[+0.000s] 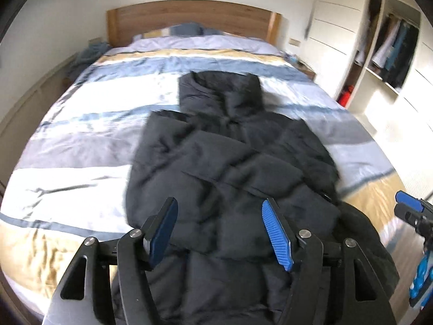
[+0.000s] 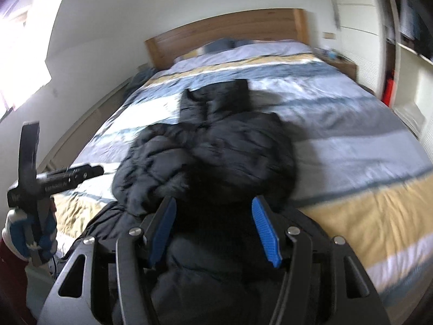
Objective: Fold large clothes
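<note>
bedroom with a striped duvet (image 1: 81,124) bearing the black puffer jacket (image 1: 224,168), sleeves apparently already folded inward; we hold the left gripper (image 1: 220,233) and right gripper (image 2: 213,230) spread wide, empty, above its near hem, lengthwise folding seemingly left.

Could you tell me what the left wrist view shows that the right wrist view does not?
Only the left wrist view shows the open wardrobe with hanging clothes and the left gripper, jaws apart. Only the right wrist view shows the bright window and the right gripper, also open. Both show the black puffer jacket on the striped bed and the wooden headboard.
</note>
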Motion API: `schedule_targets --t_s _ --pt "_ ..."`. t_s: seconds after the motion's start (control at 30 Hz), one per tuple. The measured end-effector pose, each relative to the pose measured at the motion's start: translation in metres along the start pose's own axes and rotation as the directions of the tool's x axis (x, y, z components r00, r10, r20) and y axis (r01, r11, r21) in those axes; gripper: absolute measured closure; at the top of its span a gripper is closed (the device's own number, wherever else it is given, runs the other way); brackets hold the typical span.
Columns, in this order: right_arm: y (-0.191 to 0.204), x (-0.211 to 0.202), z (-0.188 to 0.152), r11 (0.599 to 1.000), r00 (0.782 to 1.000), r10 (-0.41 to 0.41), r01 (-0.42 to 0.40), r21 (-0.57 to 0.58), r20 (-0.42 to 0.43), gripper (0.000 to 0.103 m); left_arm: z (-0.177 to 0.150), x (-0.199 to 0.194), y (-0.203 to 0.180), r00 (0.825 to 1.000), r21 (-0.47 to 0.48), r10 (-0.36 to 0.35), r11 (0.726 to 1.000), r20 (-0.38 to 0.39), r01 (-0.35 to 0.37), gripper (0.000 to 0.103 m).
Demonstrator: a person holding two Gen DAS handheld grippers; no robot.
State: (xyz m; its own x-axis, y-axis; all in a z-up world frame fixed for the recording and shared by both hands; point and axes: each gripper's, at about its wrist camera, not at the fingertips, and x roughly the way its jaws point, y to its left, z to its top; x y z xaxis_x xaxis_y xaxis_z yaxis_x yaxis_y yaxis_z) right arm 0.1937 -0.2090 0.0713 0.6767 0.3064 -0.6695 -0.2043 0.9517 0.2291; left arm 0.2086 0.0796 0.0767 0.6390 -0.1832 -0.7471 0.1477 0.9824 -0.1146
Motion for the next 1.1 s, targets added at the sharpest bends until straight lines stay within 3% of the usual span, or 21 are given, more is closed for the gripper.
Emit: schedule_targets --t_s 0.2,0.33,0.53,0.6,0.63,0.73,0.9,1.1 --pt "0.061 0.064 0.024 0.991 0.995 0.077 -0.083 -0.108 -0.059 0.046 0.012 0.022 0.042 1.0 -0.069 0.019 0.997 -0.006 -0.02 0.039" --pt "0.081 0.11 0.014 0.982 0.986 0.101 -0.121 -0.146 -0.135 0.046 0.009 0.054 0.062 0.999 -0.116 0.005 0.993 -0.037 -0.009 0.039" --pt "0.057 0.158 -0.021 0.984 0.974 0.037 -0.075 -0.161 -0.224 0.046 -0.02 0.111 0.084 0.992 -0.168 0.0 0.986 -0.126 -0.021 0.038" --pt "0.039 0.168 -0.032 0.988 0.969 0.049 -0.083 -0.132 -0.241 0.046 -0.033 0.128 0.089 0.989 -0.186 0.001 0.982 -0.151 -0.029 0.029" --pt "0.033 0.168 -0.035 0.987 0.968 0.063 -0.096 -0.127 -0.242 0.046 -0.039 0.134 0.091 0.988 -0.194 0.005 0.98 -0.154 -0.035 0.023" --pt "0.023 0.171 -0.047 0.984 0.965 0.082 -0.118 -0.136 -0.248 0.046 -0.051 0.147 0.093 0.987 -0.201 0.022 0.978 -0.159 -0.054 0.016" --pt "0.015 0.161 -0.051 0.98 0.96 0.08 -0.125 -0.154 -0.27 0.046 -0.051 0.13 0.092 0.989 -0.198 0.009 0.98 -0.149 -0.039 0.017" --pt "0.015 0.143 -0.033 0.978 0.972 0.073 -0.114 -0.177 -0.223 0.046 -0.028 0.101 0.077 0.998 -0.143 -0.009 0.99 -0.061 0.0 0.019"
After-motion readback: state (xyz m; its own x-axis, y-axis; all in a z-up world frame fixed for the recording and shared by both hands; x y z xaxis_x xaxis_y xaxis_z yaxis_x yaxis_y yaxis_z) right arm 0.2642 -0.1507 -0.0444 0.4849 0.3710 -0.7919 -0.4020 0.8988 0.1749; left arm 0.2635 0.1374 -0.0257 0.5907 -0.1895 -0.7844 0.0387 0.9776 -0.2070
